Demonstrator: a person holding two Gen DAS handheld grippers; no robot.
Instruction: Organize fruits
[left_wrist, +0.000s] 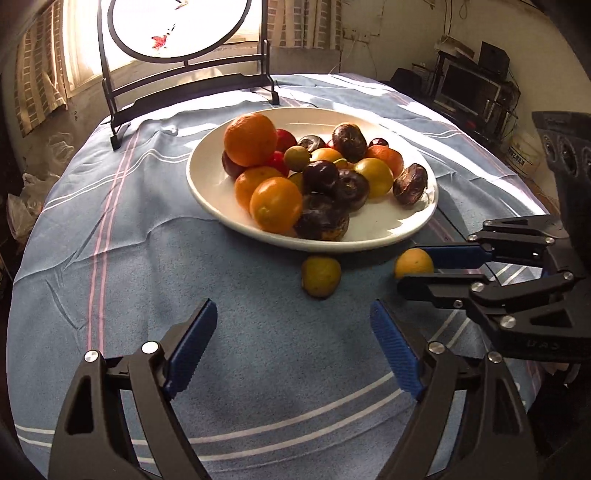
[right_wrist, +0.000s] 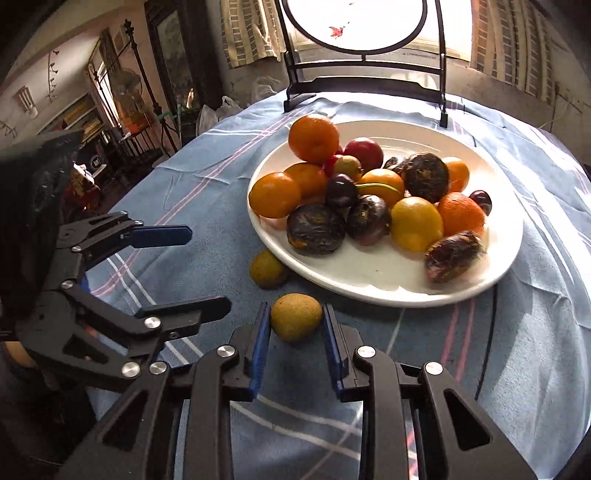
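A white plate (left_wrist: 388, 236) (right_wrist: 369, 280) on the blue striped cloth holds a heap of oranges, yellow fruits, red fruits and dark wrinkled fruits. Two small yellow-green fruits lie on the cloth in front of the plate. My right gripper (right_wrist: 295, 314) (left_wrist: 410, 269) has its blue pads on both sides of one fruit (right_wrist: 295, 321) (left_wrist: 413, 263), touching or nearly touching it, with the fruit resting on the cloth. The other fruit (left_wrist: 320, 277) (right_wrist: 267, 272) lies free beside the plate's rim. My left gripper (left_wrist: 293, 321) (right_wrist: 207, 269) is wide open and empty above the cloth, short of that fruit.
A black stand with a round white painted screen (left_wrist: 184, 74) (right_wrist: 362, 66) rises at the table's far edge behind the plate. The round table drops off on all sides. Shelves and furniture stand beyond it.
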